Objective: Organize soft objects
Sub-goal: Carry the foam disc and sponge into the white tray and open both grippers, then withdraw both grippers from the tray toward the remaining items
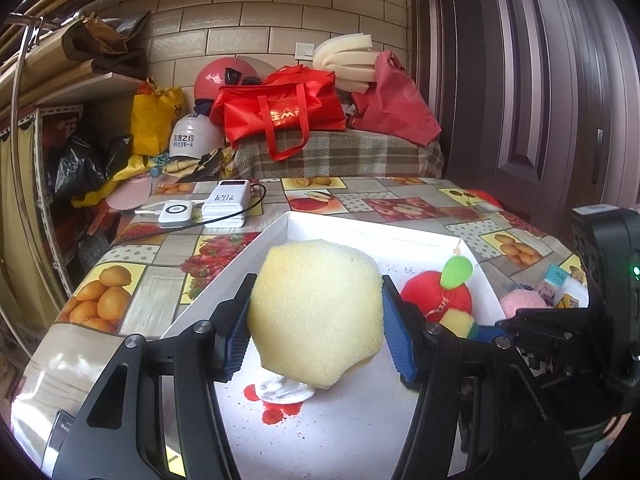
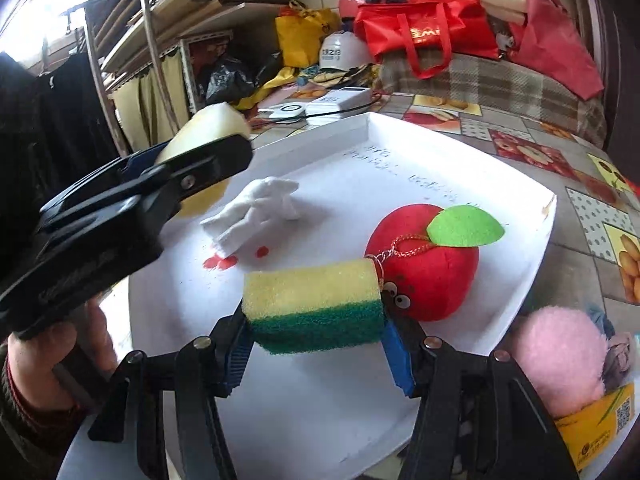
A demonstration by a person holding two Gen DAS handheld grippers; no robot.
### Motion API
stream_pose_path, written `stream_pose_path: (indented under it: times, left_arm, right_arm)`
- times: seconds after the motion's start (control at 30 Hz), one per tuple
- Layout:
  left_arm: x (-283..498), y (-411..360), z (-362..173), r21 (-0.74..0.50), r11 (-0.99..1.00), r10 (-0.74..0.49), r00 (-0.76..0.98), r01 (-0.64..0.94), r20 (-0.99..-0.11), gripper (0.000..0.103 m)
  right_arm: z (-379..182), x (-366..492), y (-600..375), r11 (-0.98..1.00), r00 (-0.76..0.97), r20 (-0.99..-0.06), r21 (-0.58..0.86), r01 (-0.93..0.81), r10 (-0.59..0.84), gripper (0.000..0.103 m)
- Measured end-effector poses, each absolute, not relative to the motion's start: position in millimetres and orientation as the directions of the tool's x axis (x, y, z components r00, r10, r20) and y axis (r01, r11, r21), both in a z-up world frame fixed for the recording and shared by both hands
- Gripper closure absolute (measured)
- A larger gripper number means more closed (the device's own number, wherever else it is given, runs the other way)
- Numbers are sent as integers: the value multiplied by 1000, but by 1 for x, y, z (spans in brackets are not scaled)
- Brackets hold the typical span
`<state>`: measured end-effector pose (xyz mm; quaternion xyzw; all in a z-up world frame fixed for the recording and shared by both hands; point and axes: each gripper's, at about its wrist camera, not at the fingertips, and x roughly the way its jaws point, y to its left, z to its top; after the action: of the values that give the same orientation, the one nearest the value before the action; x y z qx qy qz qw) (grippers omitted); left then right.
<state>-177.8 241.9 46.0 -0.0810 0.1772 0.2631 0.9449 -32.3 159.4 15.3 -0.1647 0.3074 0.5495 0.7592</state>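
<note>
1. The tray (image 1: pixel 360 230), white and shallow-rimmed, lies under both grippers. Only the right wrist view shows its whole floor, with a crumpled white cloth (image 2: pixel 252 212) ahead-left of the right gripper (image 2: pixel 316 344) beside red spots. In the left view, the sponge hides most of that cloth.
2. The left gripper (image 1: pixel 316 320) pinches a pale yellow sponge (image 1: pixel 316 312) between its blue pads, its fingers spread to the sponge's width, holding it above the tray floor. The right view shows this gripper from the side, up and to the left.
3. The red plush apple (image 2: pixel 424 260) sits in the tray just ahead-right of the right gripper, close to the tray's right rim.
4. The right gripper clamps a yellow-and-green scrubber (image 2: pixel 316 304) by its ends, green side down, touching the apple's near side.
5. A pink pompom (image 2: pixel 560 360) lies outside the tray, right of the right gripper.
6. Bare tray floor lies below and ahead-left of the right gripper.
</note>
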Motion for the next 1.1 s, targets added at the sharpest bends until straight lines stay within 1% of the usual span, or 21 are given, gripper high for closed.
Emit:
stream_pose_path:
  times: [0.13, 0.2, 0.23, 0.27, 0.3, 0.33, 0.37, 0.43, 0.63, 0.87, 0.97, 1.03, 1.1]
  left_arm:
    - [-173, 251, 43, -84, 839, 459, 784, -537, -418, 44]
    - [-172, 256, 40, -97, 825, 466, 768, -556, -439, 43]
    - [-173, 258, 40, -104, 818, 472, 764, -565, -440, 40]
    - [-174, 258, 40, -107, 812, 480, 761, -573, -437, 36]
    - [-176, 259, 40, -107, 803, 492, 755, -586, -434, 31]
    - [-177, 259, 40, -109, 798, 499, 752, -592, -430, 17]
    - [-179, 259, 41, -110, 795, 505, 752, -597, -424, 8]
    - [-183, 259, 41, -115, 792, 513, 755, -600, -409, 0]
    - [-188, 261, 43, -130, 778, 530, 752, -615, -392, 0]
    - [-196, 258, 45, -135, 764, 556, 751, -630, -358, 0]
    - [-197, 254, 47, -119, 764, 569, 750, -634, -338, 0]
    - [-200, 249, 49, -107, 764, 582, 751, -637, -313, 0]
    - [-203, 246, 51, -102, 762, 593, 752, -640, -288, 0]
  right_arm:
    - [19, -16, 156, 430, 262, -623, 134, -893, 737, 44]
    - [22, -20, 152, 438, 284, -610, 117, -891, 740, 41]
    - [24, -24, 151, 434, 289, -600, 108, -895, 746, 30]
    - [25, -27, 151, 433, 297, -592, 98, -896, 749, 18]
    - [27, -31, 151, 433, 310, -580, 83, -897, 753, 18]
    - [29, -35, 150, 431, 322, -566, 66, -900, 759, 18]
    - [30, -38, 149, 427, 328, -556, 53, -903, 763, 18]
    - [32, -43, 151, 421, 340, -542, 28, -907, 769, 18]
    - [36, -54, 148, 409, 361, -508, -18, -912, 782, 17]
    - [40, -62, 136, 399, 360, -468, -18, -917, 807, 17]
    - [43, -66, 127, 393, 362, -424, -16, -919, 830, 17]
    - [47, -71, 116, 385, 362, -363, -11, -923, 859, 17]
    - [50, -72, 107, 396, 375, -330, -2, -918, 866, 16]
